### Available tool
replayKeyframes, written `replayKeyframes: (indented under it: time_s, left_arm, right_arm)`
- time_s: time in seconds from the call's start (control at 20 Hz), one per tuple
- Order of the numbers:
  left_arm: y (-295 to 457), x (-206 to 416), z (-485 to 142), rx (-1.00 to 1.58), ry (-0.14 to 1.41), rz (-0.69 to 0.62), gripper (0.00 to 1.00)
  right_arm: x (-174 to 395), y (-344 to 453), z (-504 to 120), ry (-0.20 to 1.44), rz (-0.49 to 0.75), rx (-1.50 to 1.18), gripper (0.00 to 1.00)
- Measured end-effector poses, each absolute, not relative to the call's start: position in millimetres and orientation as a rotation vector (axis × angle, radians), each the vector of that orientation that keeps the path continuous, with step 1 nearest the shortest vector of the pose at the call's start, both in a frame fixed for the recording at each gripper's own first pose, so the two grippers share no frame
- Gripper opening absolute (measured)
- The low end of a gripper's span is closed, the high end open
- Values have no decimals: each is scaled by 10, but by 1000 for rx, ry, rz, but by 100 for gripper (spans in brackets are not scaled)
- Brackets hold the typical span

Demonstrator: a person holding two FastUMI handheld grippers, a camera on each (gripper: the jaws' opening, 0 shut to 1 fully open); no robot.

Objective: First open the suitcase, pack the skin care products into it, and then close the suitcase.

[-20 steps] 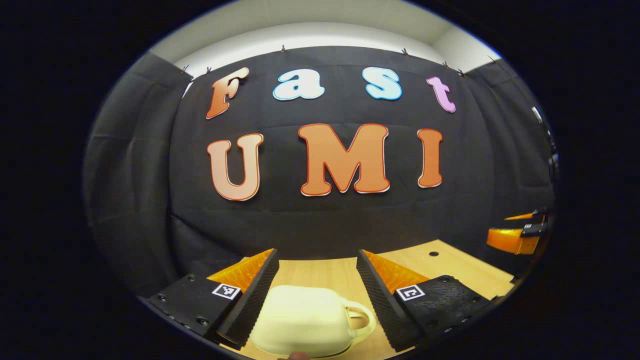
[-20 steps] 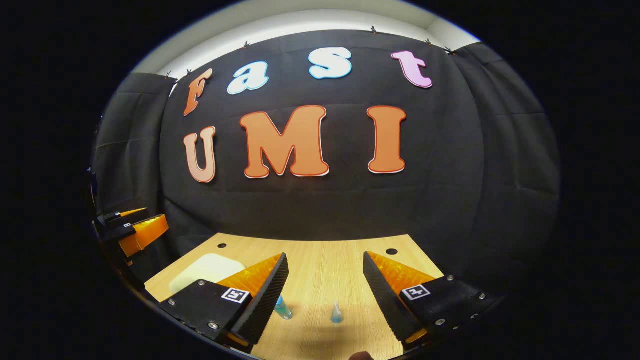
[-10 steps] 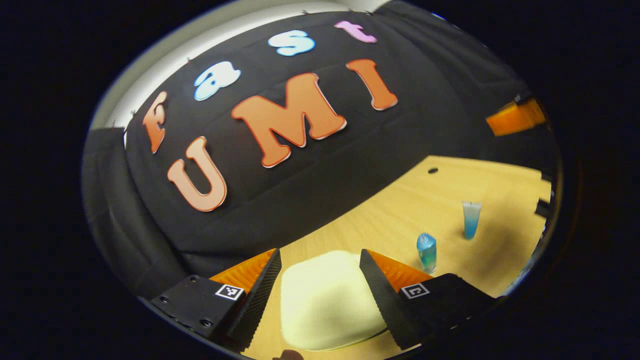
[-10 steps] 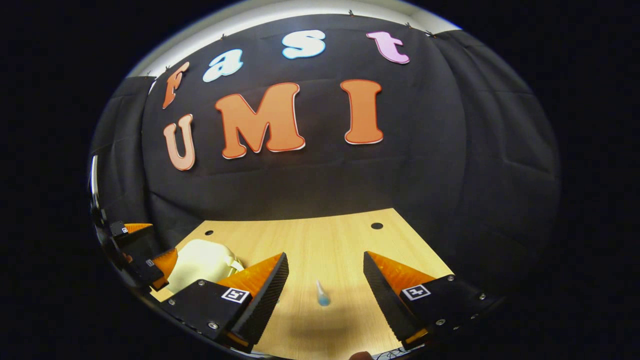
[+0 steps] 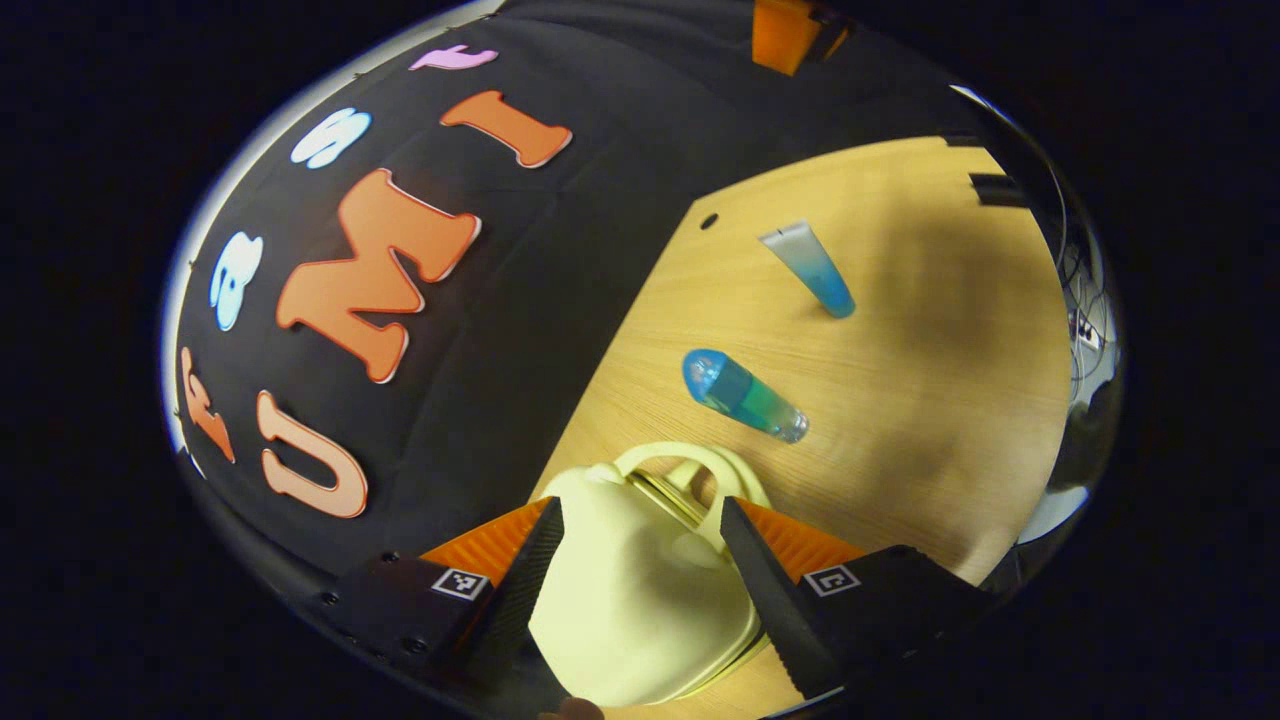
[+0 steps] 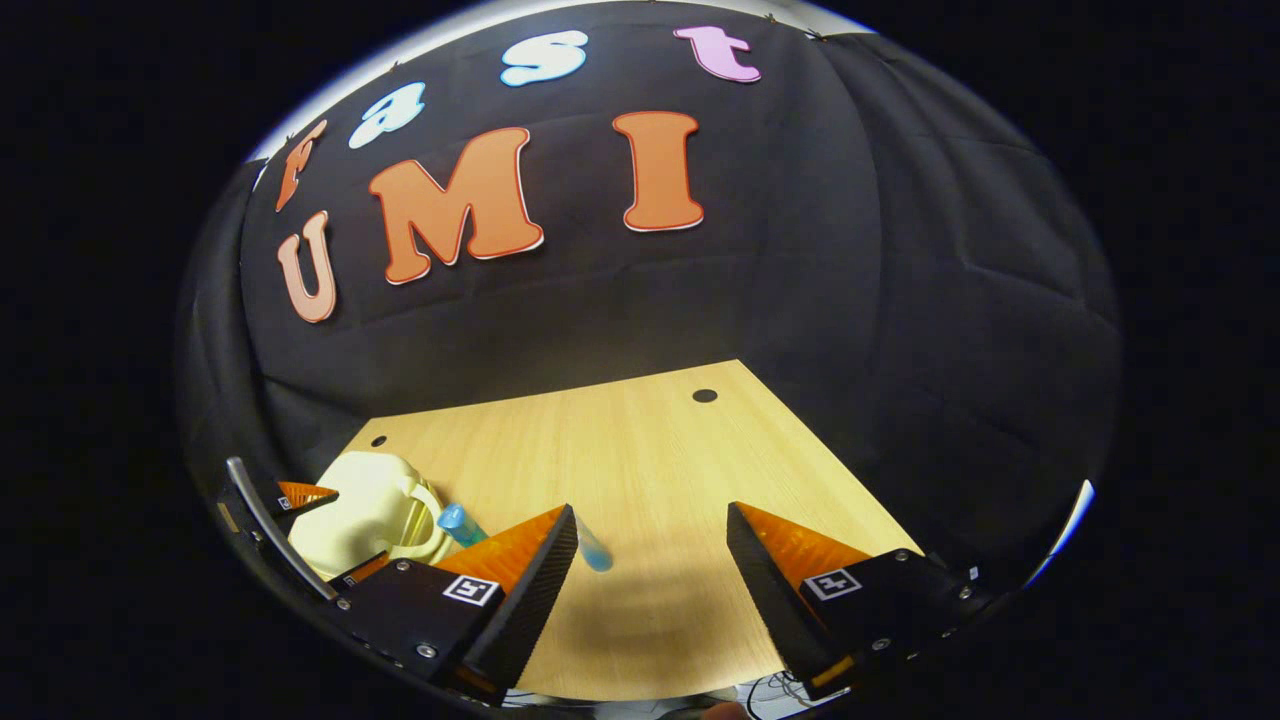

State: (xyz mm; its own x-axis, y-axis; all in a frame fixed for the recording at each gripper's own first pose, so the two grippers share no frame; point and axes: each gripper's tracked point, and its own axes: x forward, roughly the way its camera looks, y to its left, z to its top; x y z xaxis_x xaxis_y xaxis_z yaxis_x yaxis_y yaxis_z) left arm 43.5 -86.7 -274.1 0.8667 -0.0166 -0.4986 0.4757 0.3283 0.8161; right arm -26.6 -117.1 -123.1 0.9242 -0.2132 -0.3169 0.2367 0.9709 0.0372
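Note:
A small cream suitcase (image 5: 630, 590) lies shut on the wooden table (image 5: 900, 380), its handle (image 5: 690, 462) pointing toward the two skin care products. My left gripper (image 5: 640, 507) is open and straddles the suitcase, one finger on each side. A blue-green bottle (image 5: 745, 397) and a blue tube (image 5: 808, 268) stand beyond the handle. In the right gripper view, my right gripper (image 6: 650, 515) is open over bare table (image 6: 640, 450). To its left I see the suitcase (image 6: 360, 510), the bottle (image 6: 460, 522) and the tube (image 6: 592, 550), which is partly behind a finger.
The table has two cable holes near its far edge (image 6: 705, 396) (image 6: 378, 440). Black cloth walls close the booth at the back and on both sides. Cables (image 5: 1085, 330) hang past the table's edge.
My left gripper has rolled sideways and dropped over the suitcase, so the handle now lies ahead of it. The right gripper has tipped downward and shifted right, bringing more table into sight.

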Motion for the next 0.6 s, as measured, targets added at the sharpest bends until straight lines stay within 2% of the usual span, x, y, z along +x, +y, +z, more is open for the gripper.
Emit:
replayKeyframes:
  time_s: [0.4,0.5,0.6]
  left_arm:
    - [-807,752,-3171,1311,525,-299,98]
    - [-760,808,-3325,1319,590,-299,97]
    - [-787,899,-3330,1336,581,-299,97]
  right_arm:
    - [-275,-1616,-1386,369,-325,116,95]
    - [-295,-1657,-1389,376,-334,126,95]
    - [-295,-1694,-1390,380,-334,111,95]
